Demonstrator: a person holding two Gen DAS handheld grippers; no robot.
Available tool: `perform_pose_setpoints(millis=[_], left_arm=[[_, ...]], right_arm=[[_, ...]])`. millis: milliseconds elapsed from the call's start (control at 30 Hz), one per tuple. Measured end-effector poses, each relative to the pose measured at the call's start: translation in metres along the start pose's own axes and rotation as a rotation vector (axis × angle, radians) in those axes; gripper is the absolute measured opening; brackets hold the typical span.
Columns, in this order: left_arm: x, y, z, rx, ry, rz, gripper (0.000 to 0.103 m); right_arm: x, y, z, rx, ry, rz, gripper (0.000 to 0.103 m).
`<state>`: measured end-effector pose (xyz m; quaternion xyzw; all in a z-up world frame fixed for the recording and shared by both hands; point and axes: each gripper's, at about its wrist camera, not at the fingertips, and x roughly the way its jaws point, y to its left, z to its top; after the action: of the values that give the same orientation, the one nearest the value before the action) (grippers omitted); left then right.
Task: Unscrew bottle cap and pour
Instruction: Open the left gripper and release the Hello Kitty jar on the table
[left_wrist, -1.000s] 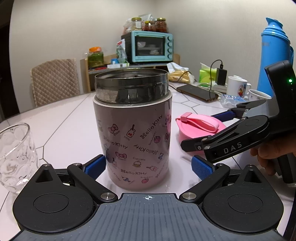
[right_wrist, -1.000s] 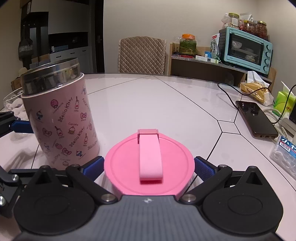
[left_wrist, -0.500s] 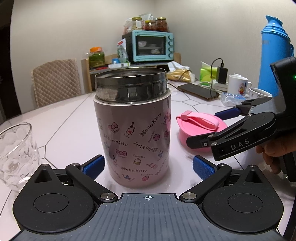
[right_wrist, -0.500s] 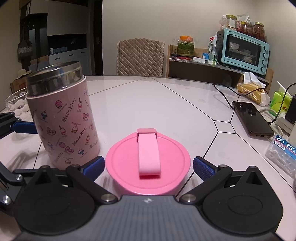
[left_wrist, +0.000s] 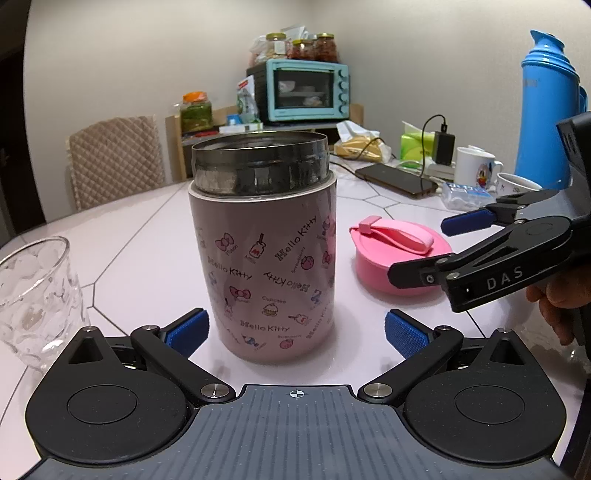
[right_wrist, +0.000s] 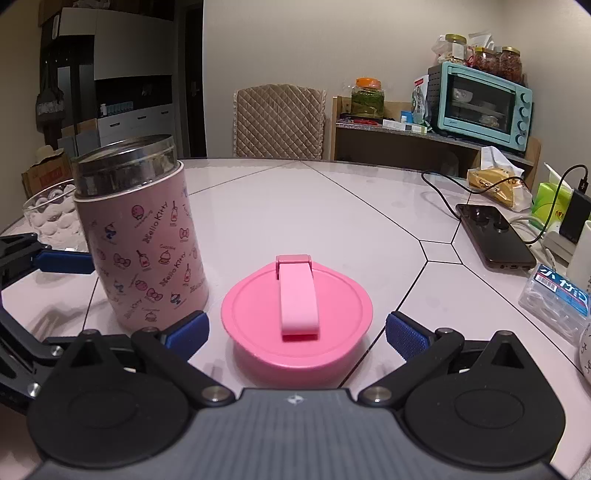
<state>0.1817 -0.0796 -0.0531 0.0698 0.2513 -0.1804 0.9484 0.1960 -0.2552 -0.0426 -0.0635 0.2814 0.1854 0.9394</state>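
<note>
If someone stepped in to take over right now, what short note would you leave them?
Left gripper: open, fingers either side of the pink Hello Kitty jar, not clamped.
Right gripper: open, holding nothing, around the pink cap.
Cap lies flat on the table, right of the jar. Glass stands left of the jar.
Done: cap off.
Left: grip the jar, pour into the glass.

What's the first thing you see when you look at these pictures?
A pink Hello Kitty jar stands upright in the middle of the white table, its steel mouth open with no lid on. Its round pink lid lies flat on the table beside it, between the open fingers of the right gripper. The left gripper is open around the jar's base, and a glass stands to the jar's left.
</note>
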Motion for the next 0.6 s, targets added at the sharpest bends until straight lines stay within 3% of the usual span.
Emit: perform_pose_setpoints(millis=[600], left_arm=[[-0.009,-0.007,-0.005,-0.020,-0.005,0.023,0.103]], right_arm=[[-0.018,-0.001,-0.006,0.022,-0.024,0.005,0.103]])
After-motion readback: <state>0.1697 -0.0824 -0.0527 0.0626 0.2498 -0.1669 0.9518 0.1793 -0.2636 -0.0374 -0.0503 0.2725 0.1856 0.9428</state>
